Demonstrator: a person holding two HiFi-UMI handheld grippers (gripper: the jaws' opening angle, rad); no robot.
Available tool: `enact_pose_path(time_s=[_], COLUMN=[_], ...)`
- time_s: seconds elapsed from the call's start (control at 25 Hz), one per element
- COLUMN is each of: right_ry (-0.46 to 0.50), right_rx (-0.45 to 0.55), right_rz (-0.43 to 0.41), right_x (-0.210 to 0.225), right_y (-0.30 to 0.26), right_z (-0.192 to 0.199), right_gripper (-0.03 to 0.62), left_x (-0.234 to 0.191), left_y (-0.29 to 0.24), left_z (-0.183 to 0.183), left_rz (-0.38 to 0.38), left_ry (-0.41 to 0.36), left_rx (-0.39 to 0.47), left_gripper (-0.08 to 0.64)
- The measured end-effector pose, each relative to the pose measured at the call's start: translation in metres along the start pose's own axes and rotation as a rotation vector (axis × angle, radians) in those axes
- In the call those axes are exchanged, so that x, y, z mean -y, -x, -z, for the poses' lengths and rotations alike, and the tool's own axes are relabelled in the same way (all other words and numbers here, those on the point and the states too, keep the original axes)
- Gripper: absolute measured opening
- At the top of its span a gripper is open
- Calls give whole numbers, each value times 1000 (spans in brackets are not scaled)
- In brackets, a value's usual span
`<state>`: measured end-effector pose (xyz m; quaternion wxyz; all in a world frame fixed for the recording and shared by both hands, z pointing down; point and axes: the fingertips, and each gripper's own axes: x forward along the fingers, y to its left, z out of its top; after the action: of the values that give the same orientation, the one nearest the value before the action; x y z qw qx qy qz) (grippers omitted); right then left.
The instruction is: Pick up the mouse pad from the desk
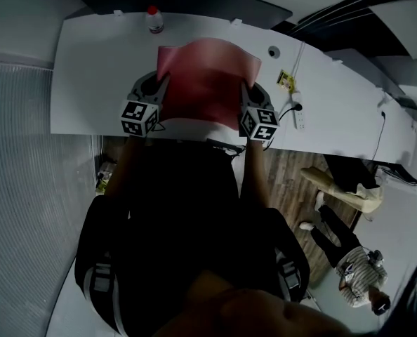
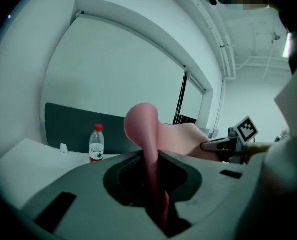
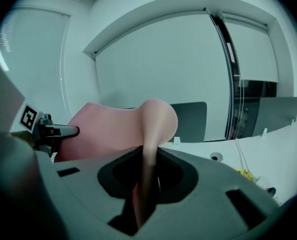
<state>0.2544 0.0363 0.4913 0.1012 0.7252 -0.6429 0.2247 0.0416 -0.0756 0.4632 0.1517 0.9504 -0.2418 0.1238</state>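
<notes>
We hold the mouse pad (image 1: 207, 83) up between both grippers over the white desk (image 1: 89, 83); in the head view the pink sheet sits at 12 o'clock from our body, bowed, with its far edge curling; whether that far edge touches the desk we cannot tell. The left gripper (image 1: 161, 88) grips the pad's side at about 8 o'clock of the sheet; in the left gripper view the left gripper (image 2: 156, 191) has its jaws clenched on the thin pink edge, which runs up between them and flops over at 12 o'clock. The right gripper (image 1: 245, 91) takes the opposite side at about 4 o'clock; in the right gripper view the right gripper (image 3: 142, 194) likewise has its jaws pressed tight on the pad's edge, the sheet folding over above them. Each gripper view shows the other gripper across the sheet, at 3 o'clock from the left and at 9 o'clock from the right. A bottle (image 1: 154, 20) with a red cap stands upright on the desk at 11 o'clock from the pad, well apart from it; a yellow item (image 1: 285, 80) lies at 3 o'clock, near a white power strip (image 1: 299, 116); a person in a striped top (image 1: 356, 272) stands on the floor at 4 o'clock.
</notes>
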Motion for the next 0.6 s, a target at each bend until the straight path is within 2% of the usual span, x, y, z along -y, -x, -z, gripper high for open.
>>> enact_pose_path(time_s=[0.6], right_ry=[13], right_rx=[144], right_rz=[7], right_x=[-23], right_y=[22], right_z=[-64], right_gripper=[51], left_x=[-2], left_y=[20], left_z=[-71], left_rz=[9], left_ry=[-75], left_rx=[136], left_gripper=[43])
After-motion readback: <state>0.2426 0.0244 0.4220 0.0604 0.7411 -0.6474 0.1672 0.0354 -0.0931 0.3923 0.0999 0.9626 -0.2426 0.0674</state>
